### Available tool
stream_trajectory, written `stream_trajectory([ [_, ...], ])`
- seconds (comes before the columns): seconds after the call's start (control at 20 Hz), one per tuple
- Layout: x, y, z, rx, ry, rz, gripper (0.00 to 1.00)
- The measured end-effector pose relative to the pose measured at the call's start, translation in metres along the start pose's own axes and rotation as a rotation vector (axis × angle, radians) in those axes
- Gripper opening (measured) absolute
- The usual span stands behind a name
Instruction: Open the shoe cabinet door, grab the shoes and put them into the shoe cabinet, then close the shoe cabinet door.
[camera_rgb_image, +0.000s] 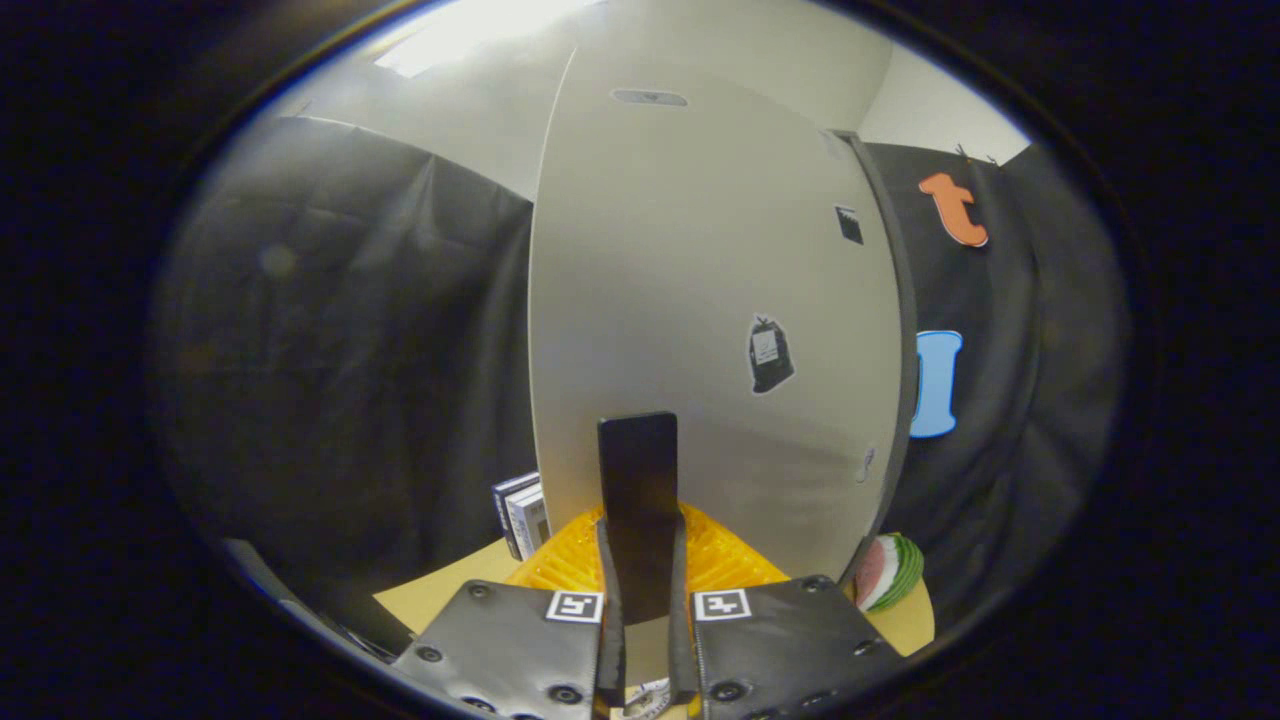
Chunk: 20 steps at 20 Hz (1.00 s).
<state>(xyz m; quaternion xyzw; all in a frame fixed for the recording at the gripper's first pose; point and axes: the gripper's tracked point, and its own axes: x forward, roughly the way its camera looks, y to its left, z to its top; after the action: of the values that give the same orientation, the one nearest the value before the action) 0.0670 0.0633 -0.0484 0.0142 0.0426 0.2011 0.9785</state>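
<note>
The shoe cabinet door (700, 280) is a tall pale panel standing straight ahead, very close. A flat black handle (638, 470) sticks up from its lower part. My gripper (642, 540) is shut on this handle, with one finger pressing on each side of it. The door carries a small black bag-shaped sticker (770, 355) and a smaller dark sticker (849, 224). A dark strip (900, 300) runs down the door's right edge. I cannot tell whether the door is ajar or fully closed.
An orange ribbed tray (735, 560) lies on the tan tabletop (450, 590) just under the door, either side of my fingers. A watermelon-slice toy (890, 570) sits at the door's lower right. Small upright boxes (522, 515) stand at its lower left.
</note>
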Motion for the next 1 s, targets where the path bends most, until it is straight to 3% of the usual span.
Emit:
stream_trajectory([
  [0.2, -0.016, -0.017, 0.0, 0.007, 0.007, -0.018, 0.18],
  [0.75, -0.037, -0.063, 0.0, 0.022, -0.003, -0.204, 0.16],
  [1.0, -0.046, -0.083, 0.002, 0.036, -0.006, -0.247, 0.14],
])
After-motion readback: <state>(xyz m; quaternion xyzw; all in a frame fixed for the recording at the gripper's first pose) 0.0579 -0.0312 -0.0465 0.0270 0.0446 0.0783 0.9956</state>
